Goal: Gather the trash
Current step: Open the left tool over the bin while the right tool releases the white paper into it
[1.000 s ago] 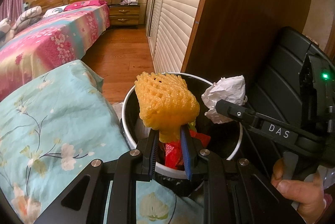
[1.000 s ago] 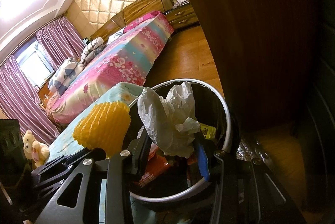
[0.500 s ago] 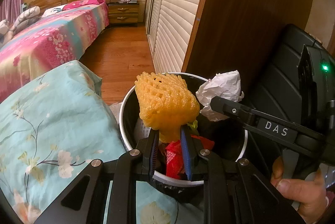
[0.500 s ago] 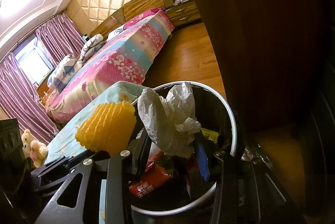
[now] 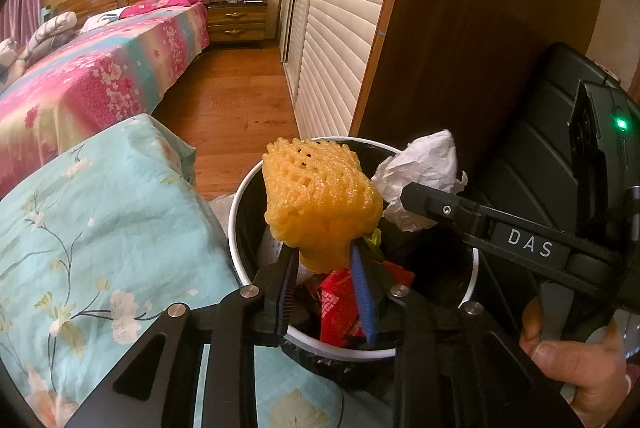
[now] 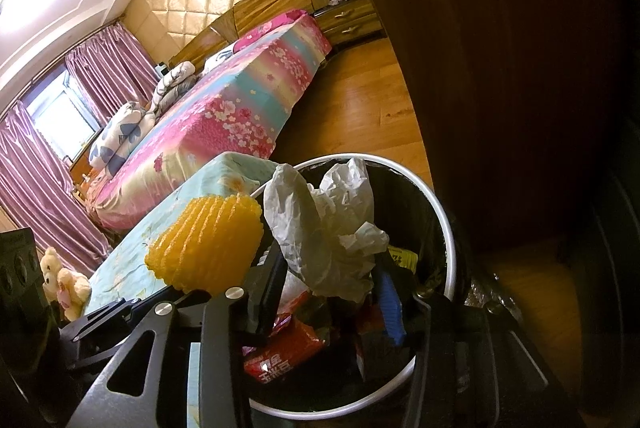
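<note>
My left gripper (image 5: 323, 260) is shut on a yellow foam net (image 5: 320, 196) and holds it over the white-rimmed trash bin (image 5: 474, 268). My right gripper (image 6: 332, 268) is shut on a crumpled white paper (image 6: 324, 224) over the same bin (image 6: 450, 252). The paper also shows in the left wrist view (image 5: 424, 168), and the foam net in the right wrist view (image 6: 208, 248). Red wrappers (image 5: 340, 304) and other trash lie inside the bin.
A table with a light blue flowered cloth (image 5: 80, 228) stands left of the bin. A dark wooden wardrobe side (image 5: 480, 28) rises behind it. A black chair (image 5: 540, 156) is on the right. A pink bed (image 5: 80, 80) and wood floor (image 5: 236, 108) lie beyond.
Both grippers have moved forward and down a little over the bin, each still holding its item. The bin's inside shows more fully.
</note>
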`<control>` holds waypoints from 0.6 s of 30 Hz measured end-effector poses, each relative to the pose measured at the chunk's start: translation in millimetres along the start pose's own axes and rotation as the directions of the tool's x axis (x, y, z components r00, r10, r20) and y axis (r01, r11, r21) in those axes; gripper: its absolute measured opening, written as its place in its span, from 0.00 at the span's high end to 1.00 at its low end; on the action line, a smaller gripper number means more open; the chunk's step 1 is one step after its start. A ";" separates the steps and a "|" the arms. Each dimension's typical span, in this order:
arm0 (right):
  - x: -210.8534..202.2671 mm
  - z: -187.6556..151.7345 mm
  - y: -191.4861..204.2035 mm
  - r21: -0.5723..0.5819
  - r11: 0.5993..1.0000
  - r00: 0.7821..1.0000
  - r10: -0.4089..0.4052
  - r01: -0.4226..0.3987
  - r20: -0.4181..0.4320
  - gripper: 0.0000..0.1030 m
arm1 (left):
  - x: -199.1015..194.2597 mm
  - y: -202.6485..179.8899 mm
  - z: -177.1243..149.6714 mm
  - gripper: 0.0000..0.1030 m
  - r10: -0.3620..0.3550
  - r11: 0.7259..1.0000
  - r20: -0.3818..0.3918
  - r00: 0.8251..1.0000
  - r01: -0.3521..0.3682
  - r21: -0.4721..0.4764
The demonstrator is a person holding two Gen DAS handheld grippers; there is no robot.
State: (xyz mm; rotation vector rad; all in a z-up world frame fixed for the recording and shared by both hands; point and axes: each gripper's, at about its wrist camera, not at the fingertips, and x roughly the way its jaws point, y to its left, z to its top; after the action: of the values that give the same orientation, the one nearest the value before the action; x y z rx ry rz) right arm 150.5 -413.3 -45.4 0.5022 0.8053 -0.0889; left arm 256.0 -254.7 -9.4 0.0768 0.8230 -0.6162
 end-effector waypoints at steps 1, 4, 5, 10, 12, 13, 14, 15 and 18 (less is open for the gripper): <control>1.2 0.7 0.0 0.002 1.000 1.000 0.000 0.000 -0.001 0.54 | -0.6 -0.2 0.4 0.74 0.002 1.000 0.002 1.000 -0.002 0.000; 0.6 1.4 -1.3 0.015 1.000 1.000 0.009 -0.009 0.001 0.45 | -3.4 0.8 0.3 0.66 0.003 1.000 0.007 1.000 -0.003 -0.005; -0.4 1.1 -1.7 0.017 1.000 1.000 0.011 -0.011 0.004 0.44 | -5.6 1.3 0.0 0.64 0.006 1.000 0.011 1.000 -0.006 -0.007; -9.6 -1.2 -1.1 0.029 0.999 1.000 0.018 -0.018 0.023 0.39 | -17.4 8.7 -8.0 0.55 0.015 1.000 0.028 1.000 -0.014 -0.026; -13.4 -3.9 0.1 0.032 0.999 0.999 0.023 -0.024 0.030 0.37 | -23.6 13.7 -14.0 0.55 0.018 0.999 0.031 0.999 -0.017 -0.042; -15.0 -5.8 1.4 0.033 0.999 0.999 0.026 -0.027 0.033 0.35 | -26.7 16.5 -17.1 0.54 0.020 0.999 0.032 0.999 -0.018 -0.051; -16.9 -7.9 2.6 0.035 0.999 0.999 0.031 -0.032 0.036 0.34 | -30.0 18.8 -20.6 0.54 0.021 0.998 0.033 0.999 -0.019 -0.061; -19.2 -10.6 4.3 0.036 0.999 0.999 0.036 -0.037 0.038 0.32 | -34.0 21.6 -24.1 0.54 0.021 0.997 0.034 0.999 -0.018 -0.074; -24.9 -19.5 9.4 0.041 0.998 0.998 0.050 -0.052 0.044 0.26 | -47.8 27.7 -34.9 0.52 0.019 0.995 0.049 0.999 -0.014 -0.103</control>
State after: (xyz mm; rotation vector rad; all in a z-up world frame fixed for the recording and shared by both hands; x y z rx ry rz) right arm 122.6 -398.8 -35.3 0.5584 0.7499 -0.0693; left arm 223.1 -198.4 -4.3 -0.0255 0.8041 -0.5569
